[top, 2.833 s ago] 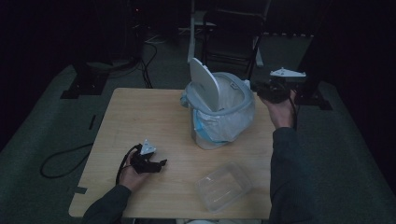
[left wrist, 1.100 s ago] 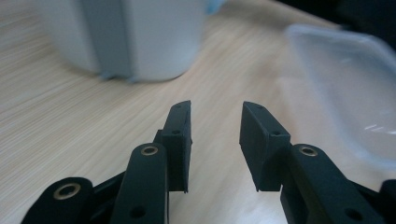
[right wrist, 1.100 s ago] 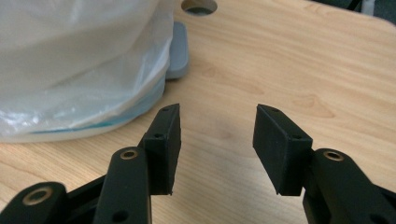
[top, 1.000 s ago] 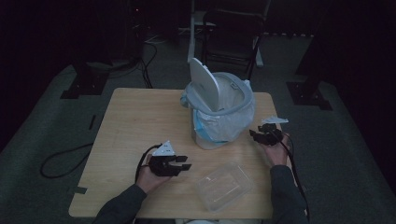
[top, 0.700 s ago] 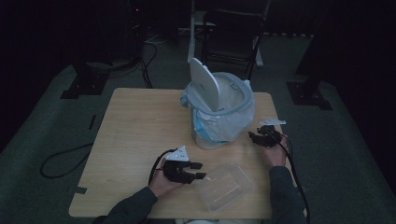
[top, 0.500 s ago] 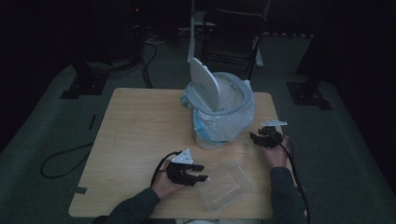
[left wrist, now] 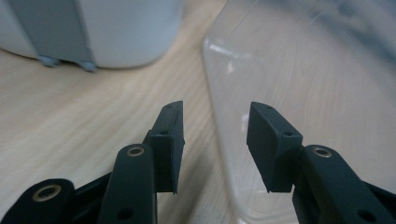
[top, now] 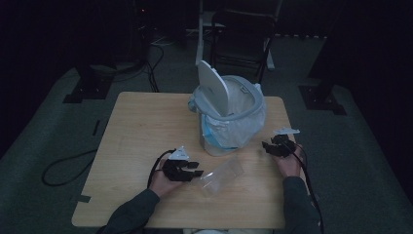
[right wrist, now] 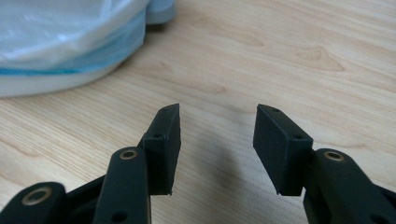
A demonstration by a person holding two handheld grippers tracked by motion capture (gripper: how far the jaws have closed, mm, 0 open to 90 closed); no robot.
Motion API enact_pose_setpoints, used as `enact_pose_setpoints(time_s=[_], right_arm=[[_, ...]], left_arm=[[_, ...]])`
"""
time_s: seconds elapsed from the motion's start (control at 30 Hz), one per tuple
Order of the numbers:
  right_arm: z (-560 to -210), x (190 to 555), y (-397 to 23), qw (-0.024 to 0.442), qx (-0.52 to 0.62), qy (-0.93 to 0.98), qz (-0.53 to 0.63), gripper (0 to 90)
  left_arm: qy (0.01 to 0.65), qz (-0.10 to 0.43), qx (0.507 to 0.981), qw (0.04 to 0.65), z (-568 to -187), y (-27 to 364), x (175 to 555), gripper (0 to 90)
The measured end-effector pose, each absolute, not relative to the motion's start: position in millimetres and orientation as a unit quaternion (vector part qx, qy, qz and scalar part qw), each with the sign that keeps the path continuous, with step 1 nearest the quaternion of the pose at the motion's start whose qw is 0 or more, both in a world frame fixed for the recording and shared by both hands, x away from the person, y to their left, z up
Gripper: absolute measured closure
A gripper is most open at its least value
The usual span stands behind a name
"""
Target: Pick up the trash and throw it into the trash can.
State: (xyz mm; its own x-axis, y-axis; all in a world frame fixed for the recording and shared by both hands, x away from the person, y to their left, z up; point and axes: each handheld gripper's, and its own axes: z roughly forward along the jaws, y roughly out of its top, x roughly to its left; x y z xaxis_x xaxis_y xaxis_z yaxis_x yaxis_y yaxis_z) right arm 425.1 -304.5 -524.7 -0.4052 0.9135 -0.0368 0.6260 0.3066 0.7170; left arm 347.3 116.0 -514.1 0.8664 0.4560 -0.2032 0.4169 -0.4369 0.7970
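Note:
A clear plastic container (top: 221,175) lies on the wooden table (top: 141,126) in front of the bin, and one side looks tipped up. My left gripper (top: 196,170) is at the container's left end. In the left gripper view the container's edge (left wrist: 219,116) runs between the jaws of the left gripper (left wrist: 215,140). They have just been closing, but the pads stand apart from the edge. My right gripper (top: 268,146) rests low at the table's right side, open, with bare wood between the jaws of the right gripper (right wrist: 217,144).
A white bin (top: 229,117) lined with a pale blue bag stands at the table's middle back, its lid (top: 214,87) raised. Its base (left wrist: 126,28) is just beyond my left gripper and its bag (right wrist: 60,32) is near my right. A chair (top: 243,39) and cables (top: 63,165) are on the floor.
My left gripper slid right across the table to the container, which has shifted toward the bin and tipped up. The right gripper came down from beside the bin's rim, then stayed still.

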Motion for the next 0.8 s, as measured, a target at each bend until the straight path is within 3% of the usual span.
enact_pose_setpoints(time_s=[0.47, 0.8], right_arm=[[-540.8, 424.0, -309.5, 0.22, 0.509, 0.77, 0.314, 49.1], [-544.0, 422.8, -313.3, 0.218, 0.513, 0.762, 0.331, 47.9]], left_arm=[[0.241, -0.002, 0.821, 0.518, -487.2, 143.8, 313.9, 57.6], [0.184, -0.011, 0.831, 0.525, -475.9, 128.5, 297.8, 56.3]])
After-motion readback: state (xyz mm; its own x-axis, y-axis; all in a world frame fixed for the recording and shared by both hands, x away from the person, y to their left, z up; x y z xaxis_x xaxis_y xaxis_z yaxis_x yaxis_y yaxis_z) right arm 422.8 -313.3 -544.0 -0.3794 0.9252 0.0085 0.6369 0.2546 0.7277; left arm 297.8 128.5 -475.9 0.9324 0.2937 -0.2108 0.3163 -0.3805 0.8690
